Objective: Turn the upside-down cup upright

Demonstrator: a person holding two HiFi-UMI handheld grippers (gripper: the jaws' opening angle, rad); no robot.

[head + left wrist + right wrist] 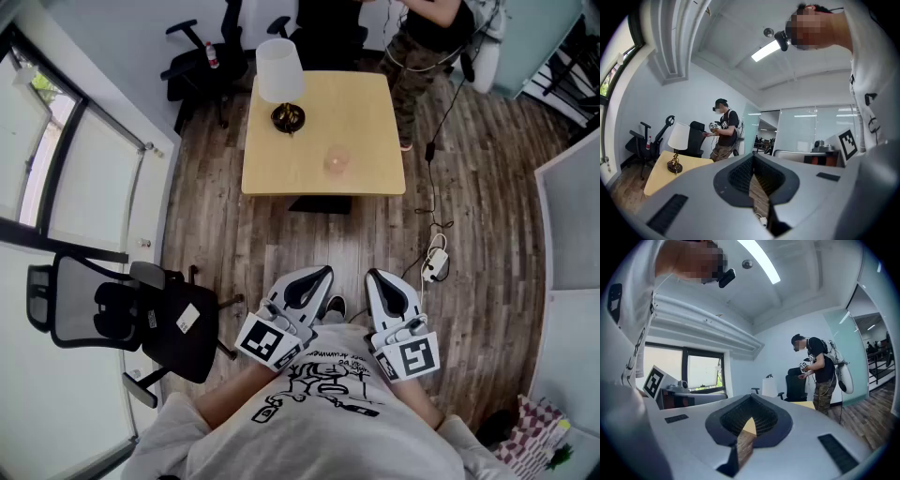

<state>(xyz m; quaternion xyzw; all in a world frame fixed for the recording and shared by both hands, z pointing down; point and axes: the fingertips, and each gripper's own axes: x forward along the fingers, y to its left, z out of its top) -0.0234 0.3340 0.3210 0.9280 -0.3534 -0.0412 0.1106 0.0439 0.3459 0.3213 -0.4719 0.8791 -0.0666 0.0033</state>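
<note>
A small clear cup (337, 160) stands on the light wooden table (366, 103), toward its near edge; from here I cannot tell which way up it is. Both grippers are held level close to my chest, far short of the table. My left gripper (323, 273) is shut with nothing between its jaws, and my right gripper (373, 276) beside it is shut and empty as well. In the left gripper view the shut left gripper (753, 156) points toward the table (658, 172). The cup does not show in either gripper view.
A lamp (279, 71) with a white shade stands on the table's far left. Another person (424, 33) stands at the table's far right corner. A black office chair (141, 317) is at my left and more chairs (199, 58) stand beyond the table. A cable and plug (434, 263) lie on the wooden floor.
</note>
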